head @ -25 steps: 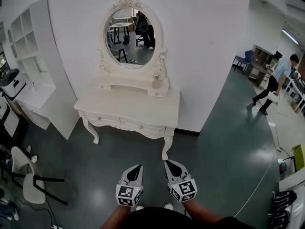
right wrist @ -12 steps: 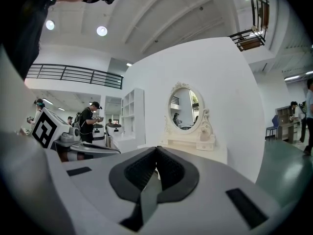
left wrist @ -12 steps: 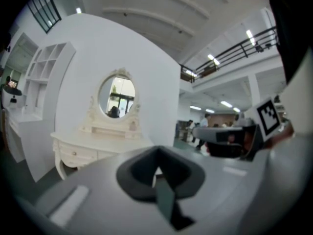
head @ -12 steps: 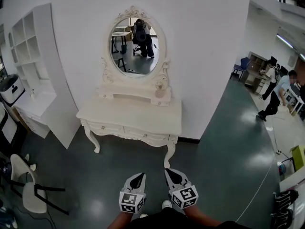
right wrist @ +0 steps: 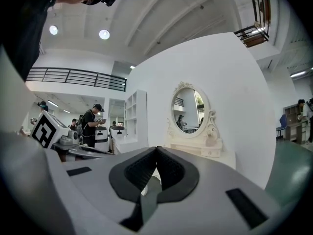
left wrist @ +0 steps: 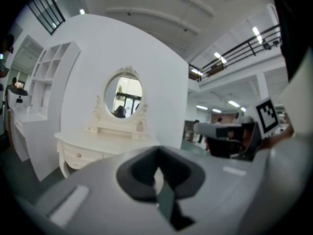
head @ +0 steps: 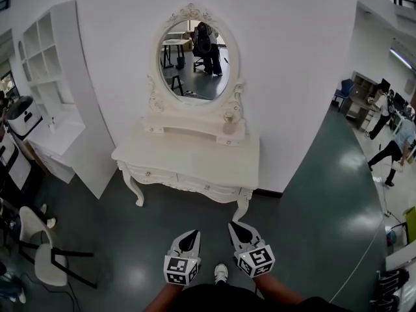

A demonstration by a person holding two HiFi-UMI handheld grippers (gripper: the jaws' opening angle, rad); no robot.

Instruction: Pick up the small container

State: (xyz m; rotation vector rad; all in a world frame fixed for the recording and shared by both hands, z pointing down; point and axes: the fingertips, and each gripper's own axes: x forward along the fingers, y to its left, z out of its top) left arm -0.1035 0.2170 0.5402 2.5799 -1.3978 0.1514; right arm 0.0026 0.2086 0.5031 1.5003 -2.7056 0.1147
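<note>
A small pinkish container (head: 229, 128) stands on the right end of the raised shelf of a white dressing table (head: 188, 164), beside the oval mirror (head: 197, 60). It also shows as the container (left wrist: 140, 127) in the left gripper view and the container (right wrist: 209, 138) in the right gripper view. My left gripper (head: 189, 234) and right gripper (head: 235, 226) hang side by side low over the dark floor, well short of the table. Both point toward the table. The left gripper (left wrist: 157, 151) and the right gripper (right wrist: 156, 149) each have their tips together, with nothing between them.
A white shelf unit (head: 58, 77) with a low counter stands left of the table. A white chair (head: 39, 252) sits at the lower left. People (head: 396, 148) move about at the far right, and a white cable (head: 364, 246) runs across the floor there.
The dressing table has slid lower and to the right in the head view. Both grippers have stayed shut, side by side at the bottom of the view.
</note>
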